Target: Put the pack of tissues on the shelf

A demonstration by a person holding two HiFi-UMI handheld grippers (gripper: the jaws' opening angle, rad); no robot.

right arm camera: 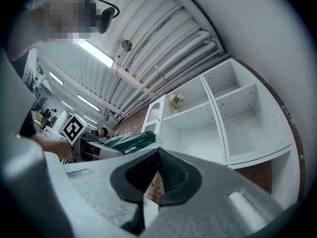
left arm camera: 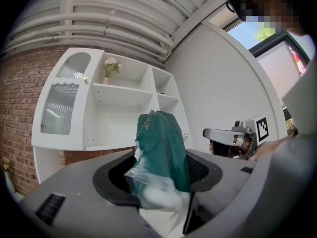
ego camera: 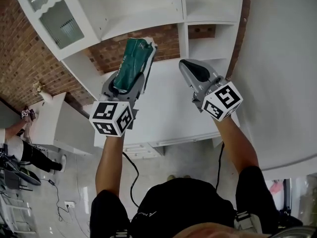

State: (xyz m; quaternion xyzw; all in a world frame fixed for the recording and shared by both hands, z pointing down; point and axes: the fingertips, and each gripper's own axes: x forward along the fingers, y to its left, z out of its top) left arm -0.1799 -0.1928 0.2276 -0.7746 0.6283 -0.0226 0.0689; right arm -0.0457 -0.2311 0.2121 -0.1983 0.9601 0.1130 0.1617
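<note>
In the head view, the pack of tissues [ego camera: 130, 66] is seen clamped in the left gripper [ego camera: 141, 73]. It is held up in front of the white shelf unit [ego camera: 183, 33] and rests on no board yet. The right gripper [ego camera: 195, 71] is held beside it, apart from the pack, with nothing carried.

In the left gripper view, the jaws are pressed on the clear-wrapped lower end of the pack, and its green end stands up between them. Behind it the open compartments are shown, with a small bunch of flowers [left arm camera: 110, 68] on an upper board and a ribbed-glass door [left arm camera: 62, 103] to the left.

In the right gripper view, the jaws are seen closed together on nothing, and the pack is visible off to the left.

The carry toward the shelf is judged to be the step in hand. For the next move, the pack must be brought over a free board and lowered until it is supported. Only then should the left jaws be opened.

One pack, two grippers, one shelf unit, one bunch of flowers and one glass door are counted.
</note>
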